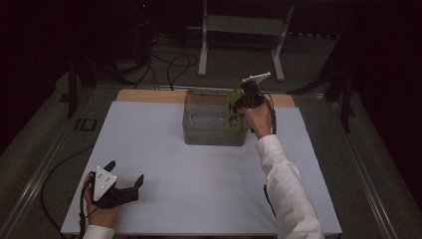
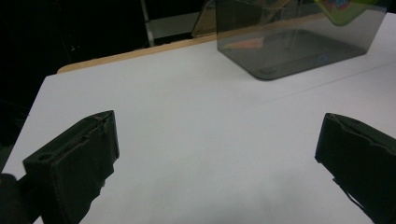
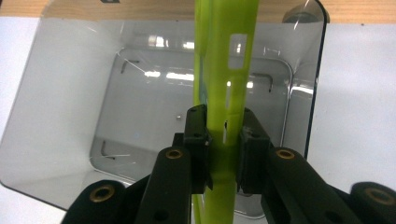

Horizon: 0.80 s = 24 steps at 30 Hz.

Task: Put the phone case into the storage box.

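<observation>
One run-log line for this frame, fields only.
right gripper: shut on green package | above clear bin | left gripper: open, idle on table

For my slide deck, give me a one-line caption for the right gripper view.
Right tongs clamp a flat lime-green package edge-on above an open clear plastic bin.

One clear plastic bin [image 1: 215, 124] sits on the bench [image 1: 199, 189] at twelve o'clock. One green packet [image 1: 233, 110] hangs over it. Two grippers are in play: the left gripper [image 1: 124, 175] at seven o'clock, the right gripper [image 1: 238, 105] at one. One white board covers the bench.
</observation>
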Tool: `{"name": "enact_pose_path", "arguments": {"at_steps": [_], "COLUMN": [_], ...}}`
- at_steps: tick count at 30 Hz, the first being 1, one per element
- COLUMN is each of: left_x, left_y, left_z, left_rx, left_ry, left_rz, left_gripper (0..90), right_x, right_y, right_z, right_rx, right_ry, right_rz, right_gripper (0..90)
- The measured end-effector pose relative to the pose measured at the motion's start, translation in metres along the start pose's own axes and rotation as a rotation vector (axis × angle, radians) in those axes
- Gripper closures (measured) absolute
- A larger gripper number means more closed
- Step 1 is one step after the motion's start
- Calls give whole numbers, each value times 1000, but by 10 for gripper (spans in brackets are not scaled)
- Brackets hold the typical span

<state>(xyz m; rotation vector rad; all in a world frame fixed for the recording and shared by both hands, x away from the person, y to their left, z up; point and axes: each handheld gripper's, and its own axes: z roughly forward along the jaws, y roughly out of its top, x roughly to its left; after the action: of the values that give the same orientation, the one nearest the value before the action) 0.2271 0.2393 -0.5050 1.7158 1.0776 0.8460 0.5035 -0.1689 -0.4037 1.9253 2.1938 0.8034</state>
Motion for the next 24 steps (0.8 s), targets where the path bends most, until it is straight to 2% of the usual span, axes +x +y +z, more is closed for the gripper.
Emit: {"name": "enact_pose_path", "arguments": {"at_steps": [12, 24], "left_x": [1, 0], "left_y": [0, 0], "left_z": [-1, -1], "left_rx": [-3, -3], "left_ry": [2, 0], "left_rz": [0, 2], "left_gripper": [0, 0], "right_x": [-3, -5], "right_y": [-4, -3], "right_z": [13, 26], "right_rx": [26, 76], "right_ry": [-24, -55], "right_rz": [11, 16], "right_gripper": [776, 776]}}
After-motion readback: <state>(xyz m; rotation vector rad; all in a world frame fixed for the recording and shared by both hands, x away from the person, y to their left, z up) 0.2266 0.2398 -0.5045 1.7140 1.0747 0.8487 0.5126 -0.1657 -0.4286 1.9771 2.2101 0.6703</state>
